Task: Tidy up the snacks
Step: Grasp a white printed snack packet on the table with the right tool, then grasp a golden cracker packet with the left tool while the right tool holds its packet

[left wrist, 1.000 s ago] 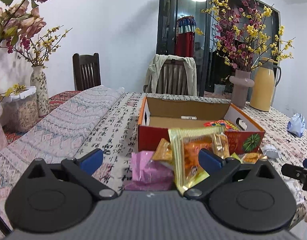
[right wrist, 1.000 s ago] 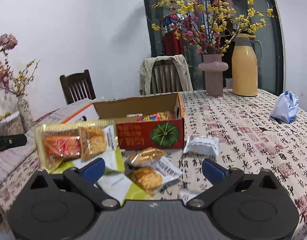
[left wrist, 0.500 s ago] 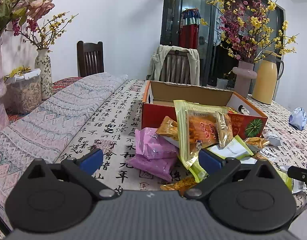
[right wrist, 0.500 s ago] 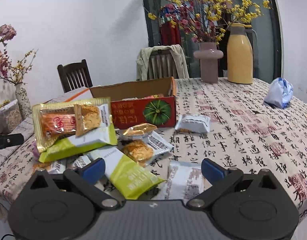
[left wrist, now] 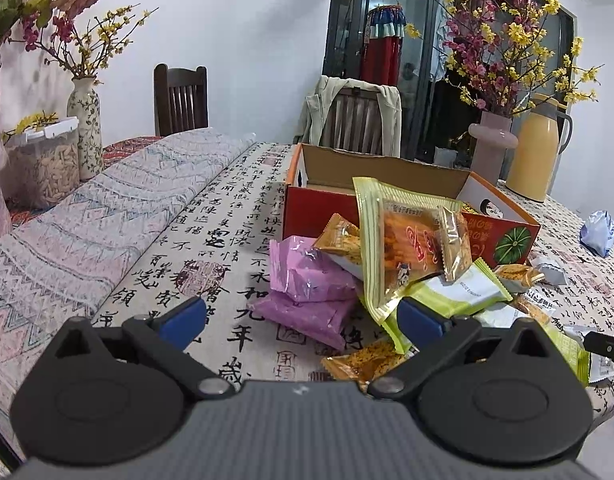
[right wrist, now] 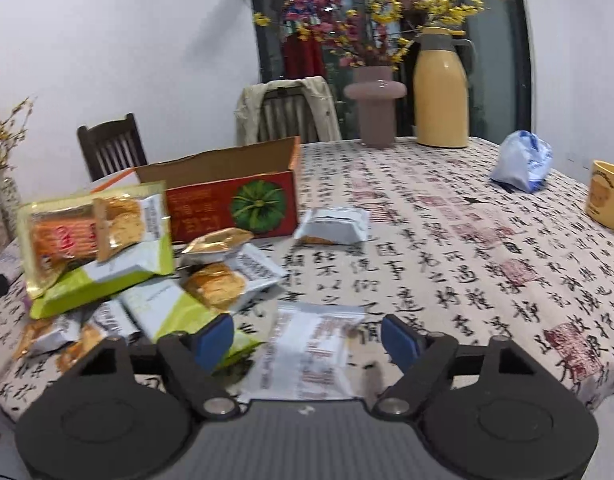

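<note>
Calligraphy-cloth tabletop [right wrist: 467,240], snack pile in front of box [right wrist: 231,200]. Right claw [right wrist: 307,338] spread, jaws just closing around white packet [right wrist: 311,344], pads not yet touching. Left claw [left wrist: 301,316] spread, empty, near pink packets [left wrist: 307,280]. Step: pick first snack. Next: pinch packet, carry to box.

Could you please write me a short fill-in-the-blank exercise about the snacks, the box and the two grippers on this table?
1. The cardboard box has a green ____ printed on its red side.
2. The two packets between the left gripper's jaws are ____ in colour.
3. The right gripper's jaws, which have just been closing, stand around a ____ packet without pressing it.
4. The yellow jug stands beside a pink ____.

Missing words: pumpkin; purple; white; vase
</note>
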### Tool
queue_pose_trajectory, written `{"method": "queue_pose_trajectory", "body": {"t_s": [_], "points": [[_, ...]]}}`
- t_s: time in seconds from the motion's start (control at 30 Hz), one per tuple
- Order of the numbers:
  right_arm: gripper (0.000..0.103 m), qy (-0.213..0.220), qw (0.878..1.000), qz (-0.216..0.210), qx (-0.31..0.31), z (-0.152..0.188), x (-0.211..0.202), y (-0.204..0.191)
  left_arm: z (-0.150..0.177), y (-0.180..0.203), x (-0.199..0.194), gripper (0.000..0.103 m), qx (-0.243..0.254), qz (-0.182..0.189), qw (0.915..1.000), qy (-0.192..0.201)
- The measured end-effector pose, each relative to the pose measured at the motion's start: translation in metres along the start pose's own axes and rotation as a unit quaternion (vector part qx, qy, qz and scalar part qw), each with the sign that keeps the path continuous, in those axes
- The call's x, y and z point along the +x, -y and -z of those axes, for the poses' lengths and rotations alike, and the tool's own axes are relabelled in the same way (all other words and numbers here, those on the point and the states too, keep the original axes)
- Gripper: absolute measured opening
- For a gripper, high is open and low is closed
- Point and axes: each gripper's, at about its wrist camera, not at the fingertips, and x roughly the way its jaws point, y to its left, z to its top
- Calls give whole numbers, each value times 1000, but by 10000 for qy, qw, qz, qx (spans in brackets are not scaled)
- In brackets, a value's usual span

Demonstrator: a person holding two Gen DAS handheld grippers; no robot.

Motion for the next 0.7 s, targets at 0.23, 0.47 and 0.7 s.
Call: {"method": "queue_pose_trajectory", "body": {"t_s": [0.23, 0.47, 0.7], "points": [[52, -130, 9999, 64, -60, 3, 12, -1, 1, 2, 0, 103, -2, 21, 10000, -19], [44, -138, 9990, 213, -356, 7, 16, -6, 2, 0, 3, 103, -79, -50, 9999, -143], [41, 59, 9995, 111, -288, 3, 10, -2, 5, 3, 7, 103, -139, 12, 9991, -411]]}}
